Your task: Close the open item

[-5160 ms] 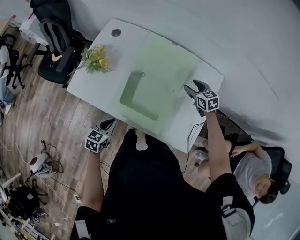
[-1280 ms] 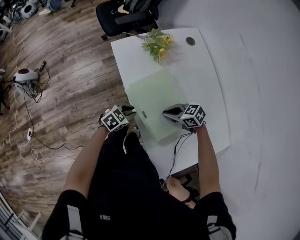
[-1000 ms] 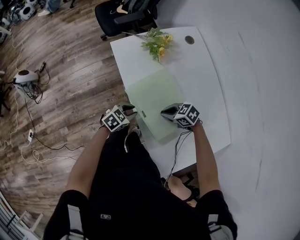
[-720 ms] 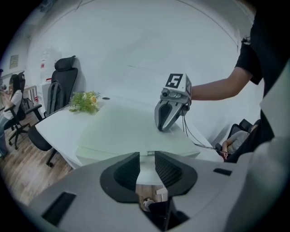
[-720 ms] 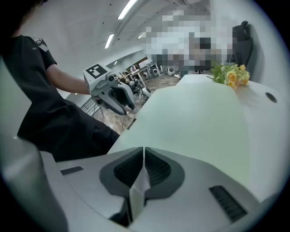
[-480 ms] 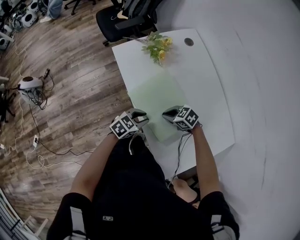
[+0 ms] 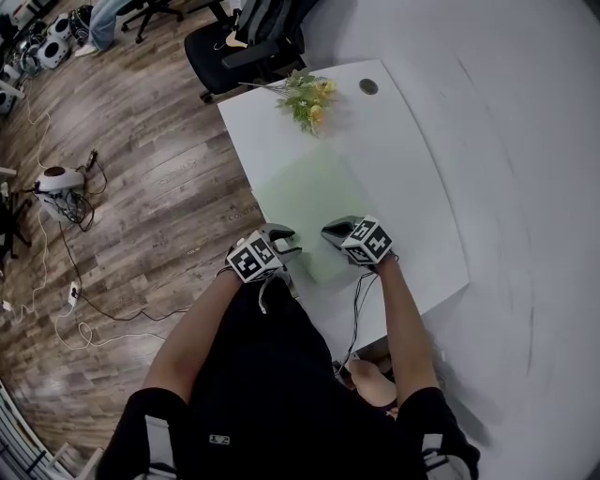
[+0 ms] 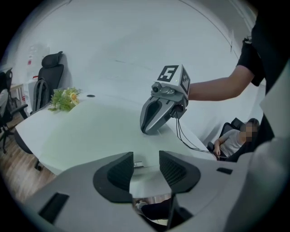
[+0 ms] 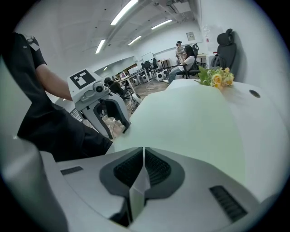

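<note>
Left gripper (image 7: 287,242) just opening wide at the green box's (image 7: 302,187) near edge, gripping nothing; right gripper (image 7: 328,230) shut tight, tip on the box.

Bright, even light from ceiling strip lights (image 9: 123,12); strong fisheye bending, dark vignetted corners.

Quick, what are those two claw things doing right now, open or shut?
Left gripper: open, jaws just been opening, nothing gripped between them.
Right gripper: shut, holding nothing.
</note>
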Action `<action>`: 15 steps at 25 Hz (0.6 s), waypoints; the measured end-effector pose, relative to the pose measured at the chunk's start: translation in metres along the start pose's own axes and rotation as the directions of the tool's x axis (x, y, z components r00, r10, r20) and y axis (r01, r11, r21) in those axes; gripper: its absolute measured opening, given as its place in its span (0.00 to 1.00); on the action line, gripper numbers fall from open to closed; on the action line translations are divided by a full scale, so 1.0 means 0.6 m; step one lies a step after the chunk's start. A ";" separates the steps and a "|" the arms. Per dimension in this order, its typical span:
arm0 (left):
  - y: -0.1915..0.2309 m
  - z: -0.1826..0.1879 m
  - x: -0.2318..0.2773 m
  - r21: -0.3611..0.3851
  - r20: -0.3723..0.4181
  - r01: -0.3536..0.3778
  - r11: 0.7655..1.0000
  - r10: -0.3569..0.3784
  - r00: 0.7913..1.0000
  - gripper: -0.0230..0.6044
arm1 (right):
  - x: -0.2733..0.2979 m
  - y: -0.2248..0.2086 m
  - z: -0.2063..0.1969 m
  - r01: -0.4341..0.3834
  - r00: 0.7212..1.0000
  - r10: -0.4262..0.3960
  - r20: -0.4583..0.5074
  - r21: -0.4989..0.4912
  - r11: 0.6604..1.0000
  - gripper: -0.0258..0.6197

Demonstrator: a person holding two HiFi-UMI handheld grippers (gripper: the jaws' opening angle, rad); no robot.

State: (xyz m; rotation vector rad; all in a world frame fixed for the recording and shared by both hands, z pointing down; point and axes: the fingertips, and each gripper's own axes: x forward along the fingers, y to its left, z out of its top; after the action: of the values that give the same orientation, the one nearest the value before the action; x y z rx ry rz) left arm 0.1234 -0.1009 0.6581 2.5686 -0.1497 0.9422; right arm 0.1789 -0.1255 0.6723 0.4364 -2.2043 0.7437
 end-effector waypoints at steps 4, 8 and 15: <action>0.008 0.032 -0.016 -0.091 0.060 0.050 0.995 -0.045 0.997 0.35 | -0.028 -0.006 0.009 0.017 1.000 -0.017 0.024 -0.014 1.000 0.06; 0.027 -0.005 -0.037 -0.086 0.083 -0.001 0.996 0.008 0.997 0.36 | -0.016 -0.009 -0.002 0.072 0.996 -0.070 0.051 -0.040 0.997 0.06; 0.063 -0.051 -0.120 -0.322 0.208 -0.042 0.946 0.114 0.971 0.35 | -0.008 0.006 0.007 0.152 0.984 -0.144 0.102 -0.070 0.986 0.06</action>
State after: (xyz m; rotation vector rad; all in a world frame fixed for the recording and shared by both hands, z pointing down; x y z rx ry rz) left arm 0.0412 -0.1256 0.6457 2.3728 -0.4342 0.5936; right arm 0.1776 -0.1250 0.6648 0.6016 -2.2535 0.5662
